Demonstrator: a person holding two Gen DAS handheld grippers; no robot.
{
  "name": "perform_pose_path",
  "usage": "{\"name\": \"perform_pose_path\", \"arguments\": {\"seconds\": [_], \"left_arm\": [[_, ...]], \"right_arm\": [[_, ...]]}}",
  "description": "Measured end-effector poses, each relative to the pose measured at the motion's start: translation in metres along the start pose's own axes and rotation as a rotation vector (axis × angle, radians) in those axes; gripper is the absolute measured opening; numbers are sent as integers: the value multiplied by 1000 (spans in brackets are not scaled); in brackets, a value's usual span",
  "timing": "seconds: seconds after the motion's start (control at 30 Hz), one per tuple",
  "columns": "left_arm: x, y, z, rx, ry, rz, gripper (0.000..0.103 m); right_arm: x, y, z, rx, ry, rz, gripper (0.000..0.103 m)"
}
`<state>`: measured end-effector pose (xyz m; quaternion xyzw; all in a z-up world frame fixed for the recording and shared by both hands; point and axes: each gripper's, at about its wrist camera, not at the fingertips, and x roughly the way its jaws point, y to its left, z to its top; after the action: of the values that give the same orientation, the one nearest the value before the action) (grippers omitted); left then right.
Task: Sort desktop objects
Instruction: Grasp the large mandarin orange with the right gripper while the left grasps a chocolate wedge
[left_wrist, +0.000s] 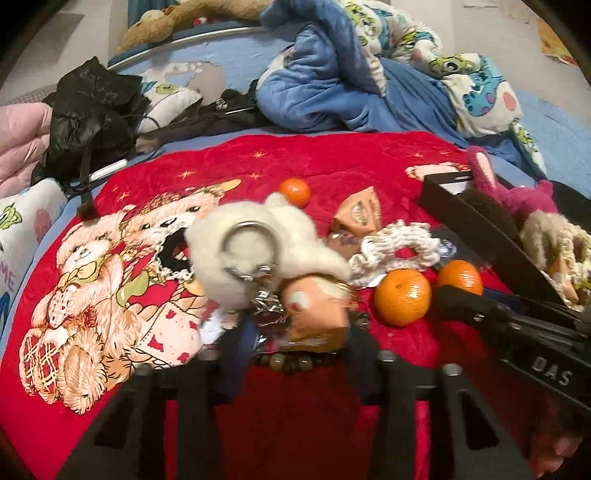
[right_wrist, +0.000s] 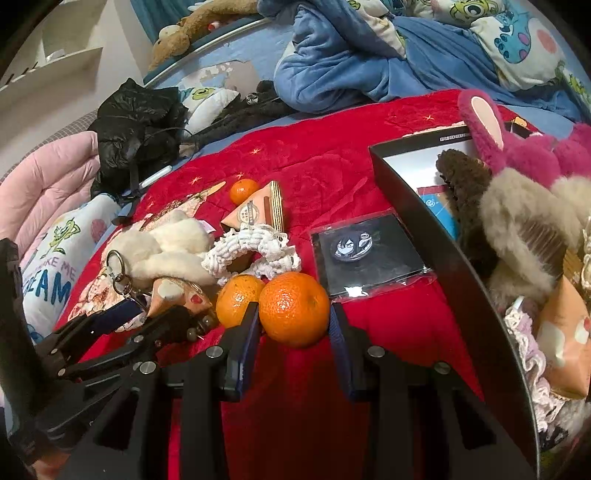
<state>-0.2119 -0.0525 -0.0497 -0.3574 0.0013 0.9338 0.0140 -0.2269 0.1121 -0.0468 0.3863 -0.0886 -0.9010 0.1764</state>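
Observation:
In the right wrist view my right gripper (right_wrist: 295, 326) is shut on a large tangerine (right_wrist: 293, 308), with a blue pad against each side of it. A second tangerine (right_wrist: 239, 300) touches it on the left, and a third (right_wrist: 243, 191) lies farther back. My left gripper (left_wrist: 301, 332) is shut on a peach plush charm (left_wrist: 317, 314). The charm hangs on a key ring (left_wrist: 249, 243) together with a white fluffy toy (left_wrist: 295, 236). From the right wrist view the left gripper (right_wrist: 147, 317) reaches in at the lower left.
A black box (right_wrist: 406, 199) at the right holds pink and beige plush toys. On the red teddy-bear blanket (right_wrist: 332, 147) lie a white crocheted scrunchie (right_wrist: 251, 251), a triangular orange pack (right_wrist: 258, 214), a sleeved badge (right_wrist: 369, 254) and a bead bracelet (left_wrist: 291, 362).

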Motion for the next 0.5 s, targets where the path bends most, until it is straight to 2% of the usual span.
{"name": "perform_pose_path", "arguments": {"seconds": [0.13,0.23,0.37,0.5], "left_arm": [[-5,4,-2,-28,-7,-28,27],[-13,13,-4,-74,-28,-54,19],[-25,17,-9,-90,-43,-47,9],[-34,21,-14,-105,-53,-55,6]], "right_arm": [[1,1,0,6,-2,3,35],[0,0,0,9,-5,5,35],[-3,0,1,22,-17,20,35],[-8,1,2,29,-29,34,35]]}}
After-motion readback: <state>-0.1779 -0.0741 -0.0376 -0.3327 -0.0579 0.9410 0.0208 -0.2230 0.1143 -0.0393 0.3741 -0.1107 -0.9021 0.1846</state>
